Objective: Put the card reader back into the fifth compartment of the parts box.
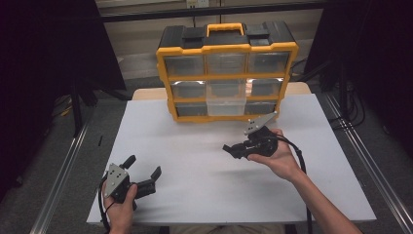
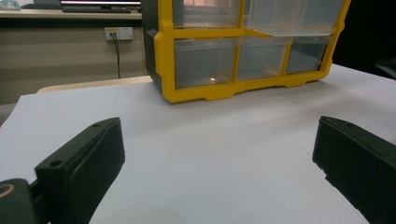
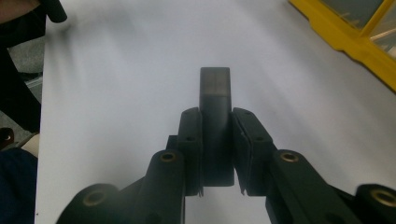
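Holding a small dark block [image 3: 215,126] between its two jaws, my right tool [image 1: 233,149] is clamped on it. In the right gripper view the block stands straight up between the pads, and its upper end comes out beyond the jaw tips. My right hand [image 1: 278,158] keeps this tool above the white counter [image 1: 204,170], and its tip points to the side of my left tool. The yellow and black drawer cabinet [image 1: 227,73] stands just behind the right tool, at the far edge of the counter, apart from it. In the middle column of the cabinet one clear drawer [image 1: 226,103] is pulled out toward me.

My left tool [image 1: 144,180] is in my left hand [image 1: 119,207], low over the near corner of the counter. Its jaws stand wide apart and nothing is between them; in the left gripper view I see bare counter between the two black jaws. The cabinet is well ahead of this tool. The two tools are well apart from each other.
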`<act>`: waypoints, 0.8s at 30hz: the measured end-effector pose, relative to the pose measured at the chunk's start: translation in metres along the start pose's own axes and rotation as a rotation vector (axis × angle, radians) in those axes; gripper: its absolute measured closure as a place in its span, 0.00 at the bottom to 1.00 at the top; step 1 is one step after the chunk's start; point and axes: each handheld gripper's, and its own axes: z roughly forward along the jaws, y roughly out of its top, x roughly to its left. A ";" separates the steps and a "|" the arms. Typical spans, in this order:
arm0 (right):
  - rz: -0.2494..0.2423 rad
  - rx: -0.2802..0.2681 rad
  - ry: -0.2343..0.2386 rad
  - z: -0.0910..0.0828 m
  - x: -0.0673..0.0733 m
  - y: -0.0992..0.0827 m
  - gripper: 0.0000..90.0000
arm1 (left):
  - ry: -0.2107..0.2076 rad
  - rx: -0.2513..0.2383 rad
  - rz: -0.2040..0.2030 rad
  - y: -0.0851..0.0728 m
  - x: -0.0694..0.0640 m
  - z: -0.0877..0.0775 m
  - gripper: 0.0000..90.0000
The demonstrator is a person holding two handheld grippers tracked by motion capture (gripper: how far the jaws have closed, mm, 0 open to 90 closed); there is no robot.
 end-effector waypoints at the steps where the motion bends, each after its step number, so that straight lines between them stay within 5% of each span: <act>1: 0.000 0.000 0.000 0.000 0.000 0.000 0.82 | -0.001 0.000 0.002 0.000 0.000 0.000 0.03; 24: -0.042 -0.088 -0.031 -0.029 -0.001 0.020 0.82 | 0.004 0.010 0.014 0.000 0.000 0.001 0.03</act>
